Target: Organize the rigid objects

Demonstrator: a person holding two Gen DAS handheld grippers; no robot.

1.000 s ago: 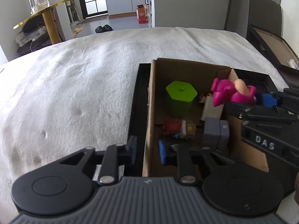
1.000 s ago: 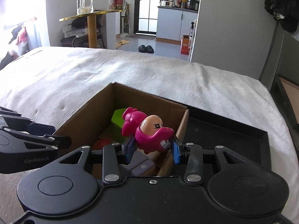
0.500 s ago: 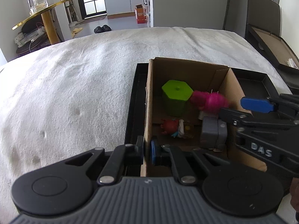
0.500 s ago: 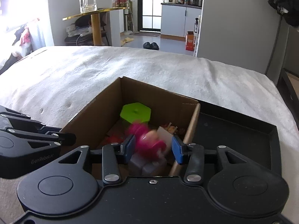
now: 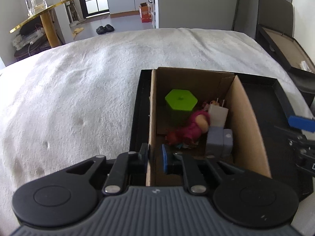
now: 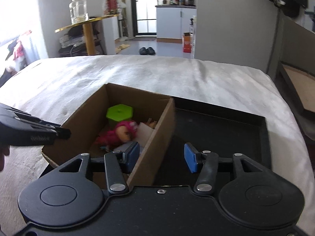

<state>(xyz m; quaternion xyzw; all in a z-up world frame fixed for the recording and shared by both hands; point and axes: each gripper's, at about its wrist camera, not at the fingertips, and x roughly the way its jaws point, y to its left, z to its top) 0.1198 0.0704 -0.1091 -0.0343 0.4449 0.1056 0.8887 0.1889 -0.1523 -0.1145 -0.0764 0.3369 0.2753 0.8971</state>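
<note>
A cardboard box (image 5: 248, 118) stands in a black tray (image 5: 275, 106) on the bed. In it lie a pink toy figure (image 5: 194, 125), a green hexagonal container (image 5: 181, 102), a white block (image 5: 217, 115) and a grey block (image 5: 218, 139). My left gripper (image 5: 154, 158) straddles the box's left wall; its jaws are opening and the blue pad stands off the cardboard. My right gripper (image 6: 160, 157) hovers over the box's right wall (image 6: 157, 137), jaws opening, touching nothing. The pink toy (image 6: 122, 135) lies beside the green container (image 6: 119, 114).
A white blanket (image 5: 78, 98) covers the bed around the tray (image 6: 216, 133). Another open box (image 5: 285, 45) sits off the bed's right side. A gold table with a glass jar (image 5: 35, 2) stands far left. The left gripper's body (image 6: 39, 133) reaches in from the left.
My right gripper let go of the pink toy, which dropped into the box, then widened and drew back to the right. My left gripper closed on the box's left wall, then loosened.
</note>
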